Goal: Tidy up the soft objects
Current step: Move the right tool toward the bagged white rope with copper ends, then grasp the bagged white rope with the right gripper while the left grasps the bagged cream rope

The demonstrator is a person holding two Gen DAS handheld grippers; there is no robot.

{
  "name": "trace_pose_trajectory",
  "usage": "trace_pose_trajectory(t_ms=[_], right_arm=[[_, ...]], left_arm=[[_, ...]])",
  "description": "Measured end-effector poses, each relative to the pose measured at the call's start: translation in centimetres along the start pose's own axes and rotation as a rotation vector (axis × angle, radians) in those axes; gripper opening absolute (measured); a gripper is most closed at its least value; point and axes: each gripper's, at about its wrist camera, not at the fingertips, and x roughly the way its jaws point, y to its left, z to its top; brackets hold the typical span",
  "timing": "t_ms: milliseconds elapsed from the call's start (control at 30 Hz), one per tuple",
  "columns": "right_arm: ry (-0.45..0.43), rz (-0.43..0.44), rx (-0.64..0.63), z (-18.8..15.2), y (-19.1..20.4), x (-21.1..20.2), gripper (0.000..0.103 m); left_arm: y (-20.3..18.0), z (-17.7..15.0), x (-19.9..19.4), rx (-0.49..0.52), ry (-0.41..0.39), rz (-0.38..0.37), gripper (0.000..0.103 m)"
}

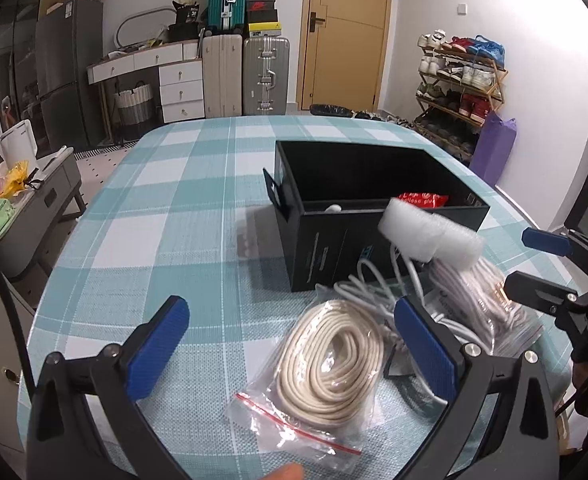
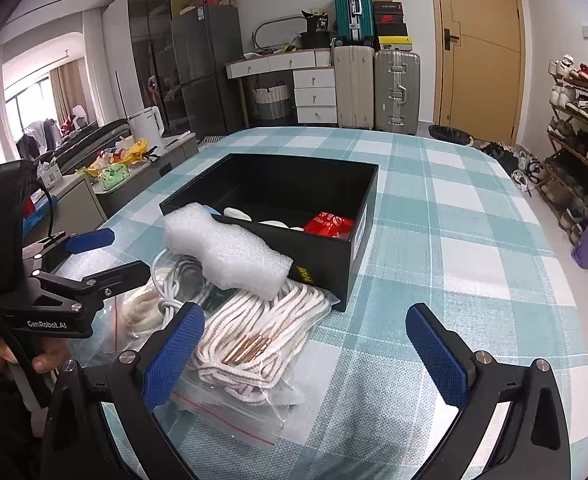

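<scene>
Both grippers gape, empty. Clear zip bag of coiled beige cord (image 1: 333,364) lies just short of the black open box (image 1: 373,216), between the left gripper (image 1: 294,344) fingers; right gripper (image 2: 305,344) farther.

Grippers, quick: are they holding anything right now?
Left gripper: open, holding nothing, above the bagged beige cord.
Right gripper: open, holding nothing, near the bagged white rope.

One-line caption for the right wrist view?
Open right claw hovers over bagged white rope beside black box.
</scene>
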Motion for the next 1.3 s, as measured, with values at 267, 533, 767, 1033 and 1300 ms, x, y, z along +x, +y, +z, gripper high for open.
trace_pose_trajectory(t_ms=[267, 533, 767, 1033, 1300], right_arm=[[0.019, 0.026, 0.014, 0.1, 0.2, 0.4, 0.102], [0.03, 0.044, 0.016, 0.2, 0.6, 0.9, 0.102], [0.046, 0.062, 0.025, 0.2, 0.5, 1.4, 0.102], [0.086, 0.074, 0.041, 0.6, 0.7, 2.7, 0.102], [0.146, 0.053, 0.046, 0.2, 0.4, 4.0, 0.102]], left_arm=[[-0.2, -0.5, 0.7, 0.017, 0.035, -0.007, 0.103], [-0.8, -0.6, 0.8, 0.074, 0.081, 0.011, 0.103], [-0.8, -0.9, 1.3, 0.091, 0.143, 0.01, 0.103], [-0.9, -1.1, 1.6, 0.101, 0.176, -0.014, 0.103], [-1.0, -1.2, 2.1, 0.103, 0.193, -0.012, 0.103]])
